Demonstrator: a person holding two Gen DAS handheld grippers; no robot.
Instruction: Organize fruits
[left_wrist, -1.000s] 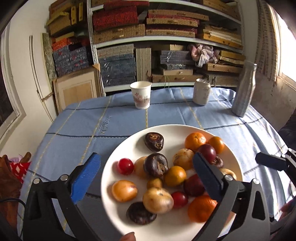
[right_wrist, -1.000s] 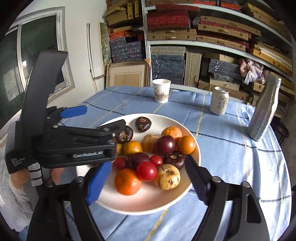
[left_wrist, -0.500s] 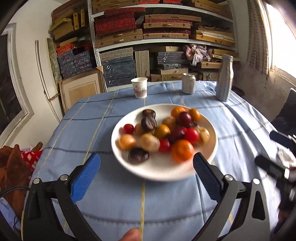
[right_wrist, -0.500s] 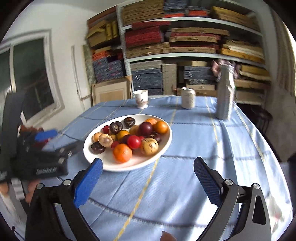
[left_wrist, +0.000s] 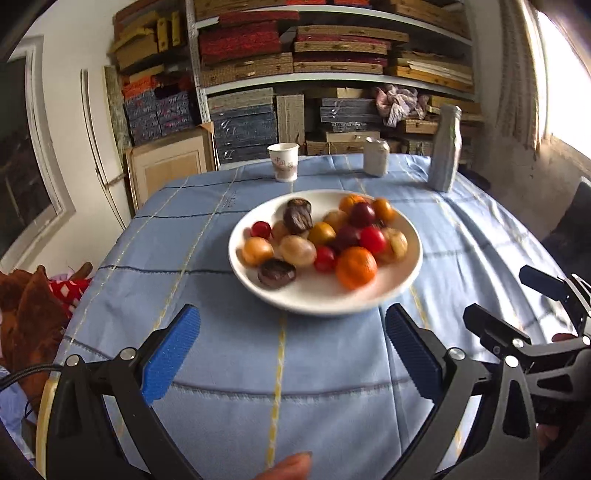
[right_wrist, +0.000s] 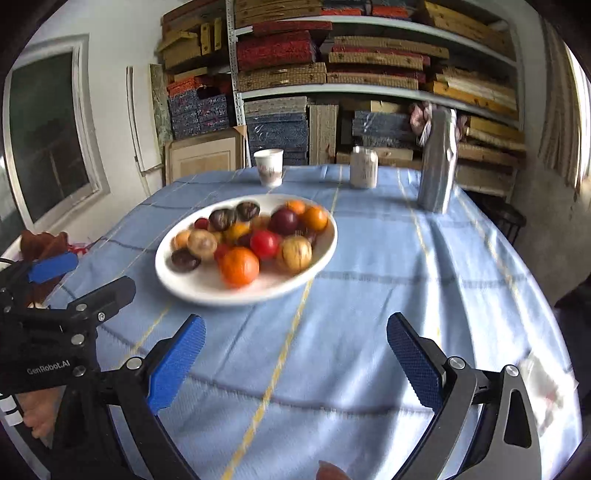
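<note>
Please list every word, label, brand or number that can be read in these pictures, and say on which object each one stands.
"GenRobot.AI": white letters on the black body of the left gripper, seen in the right wrist view.
Paper cup: a reddish print, too blurred to read.
Pale can: faint marks, too small to read.
Tablecloth: a small dark mark, not readable.
Nothing else can be read.

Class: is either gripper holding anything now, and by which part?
Nothing is held. The left gripper and right gripper are open over bare cloth, short of the plate.

Blue-clothed table bears plate, cup, can, bottle.
</note>
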